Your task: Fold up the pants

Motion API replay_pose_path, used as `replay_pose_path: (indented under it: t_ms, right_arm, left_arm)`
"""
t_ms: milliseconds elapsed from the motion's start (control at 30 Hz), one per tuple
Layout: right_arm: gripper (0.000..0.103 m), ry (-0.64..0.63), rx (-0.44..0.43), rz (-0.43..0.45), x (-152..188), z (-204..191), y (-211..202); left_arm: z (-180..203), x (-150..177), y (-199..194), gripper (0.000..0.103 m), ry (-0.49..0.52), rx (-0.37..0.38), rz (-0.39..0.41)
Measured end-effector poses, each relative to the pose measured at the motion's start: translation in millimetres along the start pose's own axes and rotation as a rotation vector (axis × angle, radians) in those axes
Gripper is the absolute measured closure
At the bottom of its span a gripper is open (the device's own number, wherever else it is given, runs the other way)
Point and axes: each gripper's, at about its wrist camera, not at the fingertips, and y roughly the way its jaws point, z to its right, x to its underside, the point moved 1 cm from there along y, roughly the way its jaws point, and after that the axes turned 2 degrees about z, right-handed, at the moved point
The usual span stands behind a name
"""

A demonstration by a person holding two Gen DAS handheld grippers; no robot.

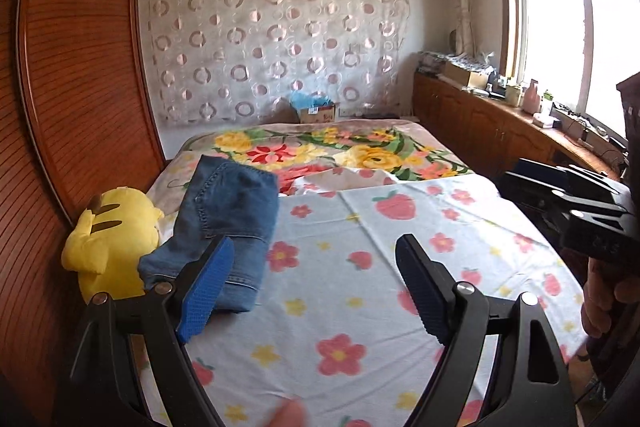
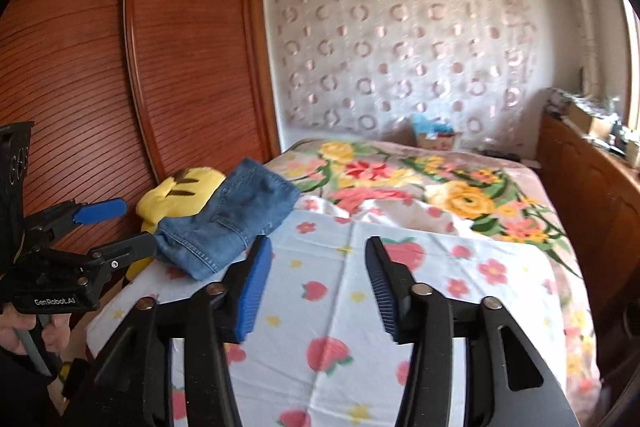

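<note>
Left wrist view: folded jeans (image 1: 230, 223) rest on the bed (image 1: 400, 267) beside a yellow plush toy (image 1: 108, 239); both claws, left claw (image 1: 316, 287) and right claw (image 2: 316, 291), gape empty, so folding looks finished.

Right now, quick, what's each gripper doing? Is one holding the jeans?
Left gripper: open, holding nothing.
Right gripper: open, holding nothing.
The folded jeans lie on the bed.

Folded jeans (image 1: 228, 223) and yellow plush (image 1: 108, 239) lie on bed (image 1: 360, 291).
</note>
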Motion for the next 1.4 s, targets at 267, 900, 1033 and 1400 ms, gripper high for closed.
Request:
replay_pose_path:
  t_ms: [267, 900, 1033, 1400]
  right_arm:
    - [0.037, 0.030, 0.121, 0.075, 10, -13, -57]
    - [0.036, 0.062, 0.225, 0.137, 27, -43, -74]
    - [0.036, 0.065, 0.223, 0.137, 27, -43, -73]
    - [0.036, 0.061, 0.217, 0.144, 34, -35, -80]
  left_arm:
    - [28, 1, -35, 0.019, -0.001, 0.033, 0.055]
    - [45, -1, -78, 0.019, -0.007, -0.017, 0.130]
    - [46, 0, -78, 0.019, -0.007, -0.018, 0.127]
    - [45, 0, -78, 0.019, -0.012, -0.021, 0.125]
